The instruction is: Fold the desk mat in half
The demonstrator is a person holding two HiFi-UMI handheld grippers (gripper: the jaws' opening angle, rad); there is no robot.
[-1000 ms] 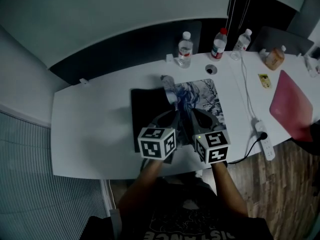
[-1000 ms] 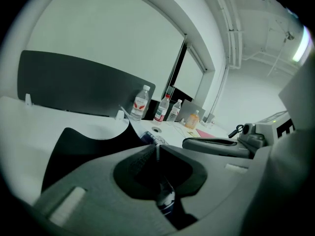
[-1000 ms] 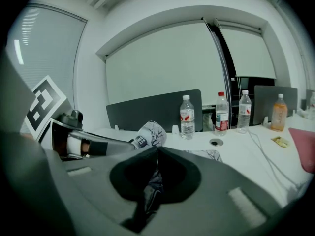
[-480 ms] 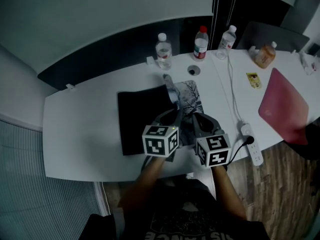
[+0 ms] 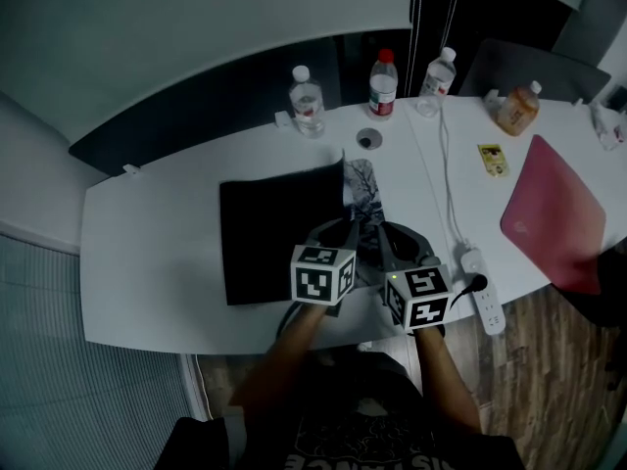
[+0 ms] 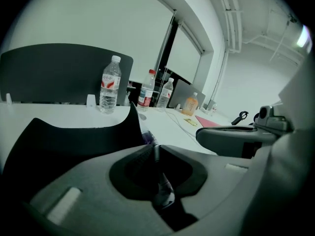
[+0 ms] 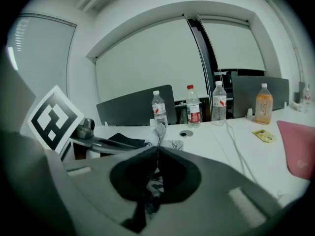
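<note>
The desk mat point(image 5: 279, 228) is lying near the middle of the white table point(image 5: 147, 253), straight in front of the person. Most of it is turned over, so its black underside is facing up. A narrow strip of its printed face is showing along the right side of the black part. The far corner of the turned half is standing up off the table instead of lying flat.

The left gripper point(image 5: 342, 229) is pinching the mat's near edge. In the left gripper view its jaws are pressing together on the thin sheet, which is spreading out beyond them as a black flap to the left. The right gripper point(image 5: 384, 231) is working just beside it, to the right. Its jaws are likewise clamping the mat, with a bit of the printed side showing between them. The two marker cubes are sitting side by side over the table's front edge.

Three water bottles point(image 5: 307, 101) are standing along the far edge, with a round cable grommet point(image 5: 368, 138) just in front of them. Further right, an orange drink bottle point(image 5: 516, 109) and a yellow card point(image 5: 493, 160) are resting near a flat pink slab point(image 5: 554, 213), possibly a closed laptop. A power strip point(image 5: 483, 287) is lying at the near right edge, well apart from the mat.
</note>
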